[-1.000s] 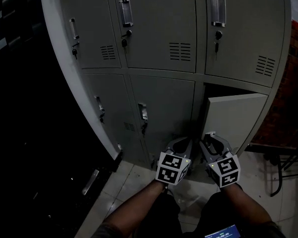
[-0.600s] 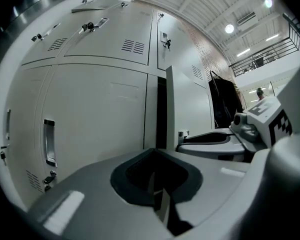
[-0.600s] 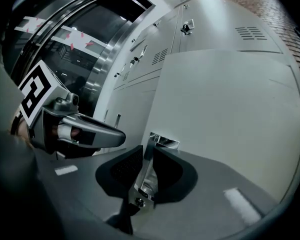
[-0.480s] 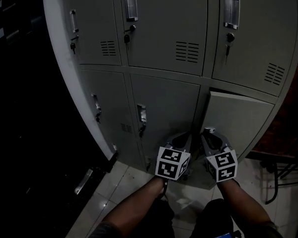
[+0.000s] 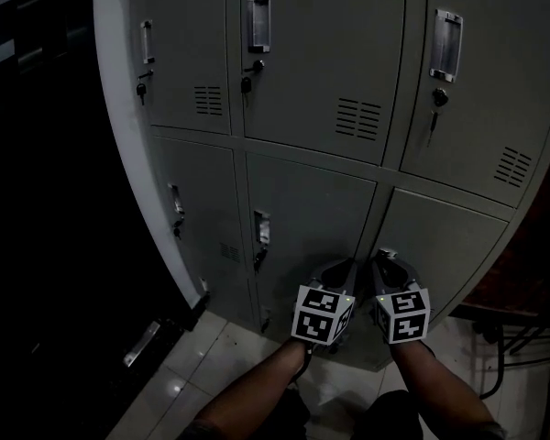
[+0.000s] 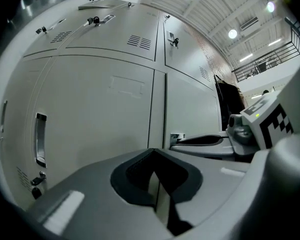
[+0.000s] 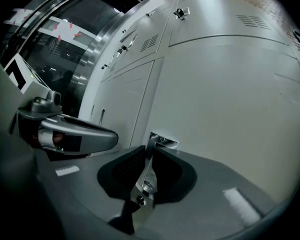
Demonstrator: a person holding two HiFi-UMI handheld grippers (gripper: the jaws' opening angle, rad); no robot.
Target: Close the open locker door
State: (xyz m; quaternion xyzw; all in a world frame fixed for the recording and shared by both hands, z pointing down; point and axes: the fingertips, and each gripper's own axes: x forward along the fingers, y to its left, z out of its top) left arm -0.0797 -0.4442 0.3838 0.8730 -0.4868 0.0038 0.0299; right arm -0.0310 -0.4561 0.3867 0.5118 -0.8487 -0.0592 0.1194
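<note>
The bottom right locker door now lies about flush with the grey locker bank. My right gripper is at its left edge. Its jaws are closing, with the door's small metal handle between the pads, which press on it. In the right gripper view the door fills the right side and the right gripper sits low in the middle. My left gripper hangs just left of it, before the frame between the two bottom doors. The left gripper is shut with nothing in it.
Neighbouring locker doors are shut, with steel handles and keys in their locks. A dark wall runs along the left. Pale floor tiles lie below, and dark metal legs stand at the right.
The bottom right door swung from ajar to flush with the bank. Both grippers moved in towards the lockers, and the right jaws narrowed onto the handle.
</note>
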